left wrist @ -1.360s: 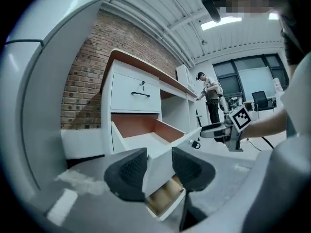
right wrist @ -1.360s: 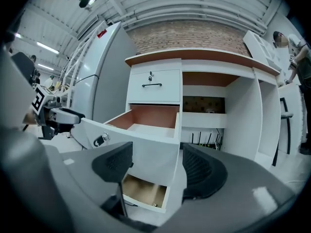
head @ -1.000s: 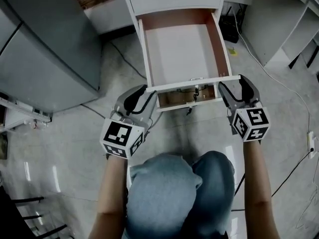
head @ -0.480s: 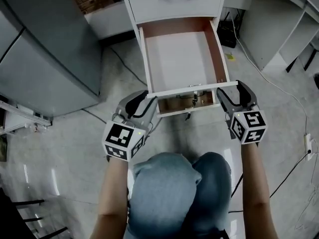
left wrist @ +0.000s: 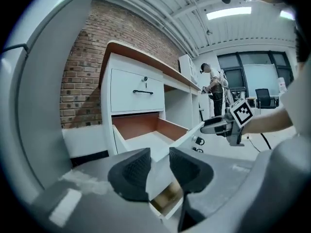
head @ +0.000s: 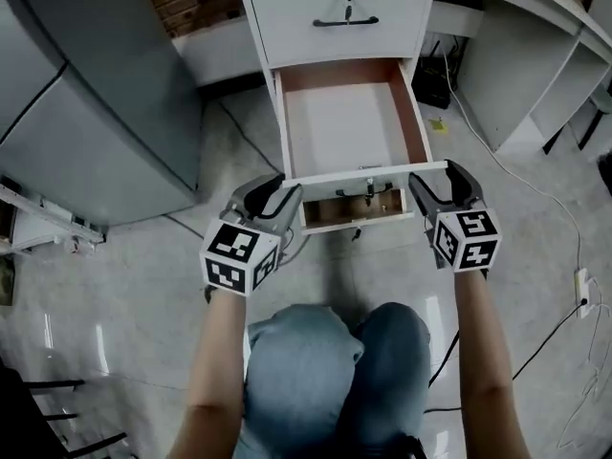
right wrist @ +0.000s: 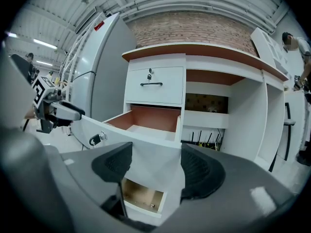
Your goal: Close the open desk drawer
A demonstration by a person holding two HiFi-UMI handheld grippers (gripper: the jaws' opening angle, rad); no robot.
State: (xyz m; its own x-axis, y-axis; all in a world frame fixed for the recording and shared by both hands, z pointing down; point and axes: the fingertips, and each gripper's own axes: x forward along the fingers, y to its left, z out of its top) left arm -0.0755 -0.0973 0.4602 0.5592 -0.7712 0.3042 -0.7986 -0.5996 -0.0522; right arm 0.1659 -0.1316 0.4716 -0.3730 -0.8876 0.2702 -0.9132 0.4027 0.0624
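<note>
**Drawer out toward me, one gripper on each end of its front**

The open drawer (head: 344, 122) stood pulled well out of the white desk pedestal (head: 256, 27), empty, its brown inner walls bare. It sat directly under the closed upper drawer (head: 335, 12). Its travel ran straight away from me into the pedestal. Its drawer front (head: 368, 172) lay crosswise at the near end, between my two hands.

The left gripper (head: 273, 197) sat at the left end of that panel. Its jaws were drawn fairly narrow, with the panel's corner filling the gap between the pads, and I took that for a clamp on the panel. The right gripper (head: 442, 182) sat at the right end. Its jaws were spread wide and straddled the corner, and I could not see the pads pressing on it. Neither hand was nearer, as each was at its own end and both pointed slightly downward along the line of travel.

I judged the closing not yet finished. What it called for was an even shove away from me, both ends together, so the drawer would not skew on its runners. A key (right wrist: 97, 139) hung from the lock in the panel, between my hands. The grey cabinet (head: 86, 113) stood well apart to the left.
</note>
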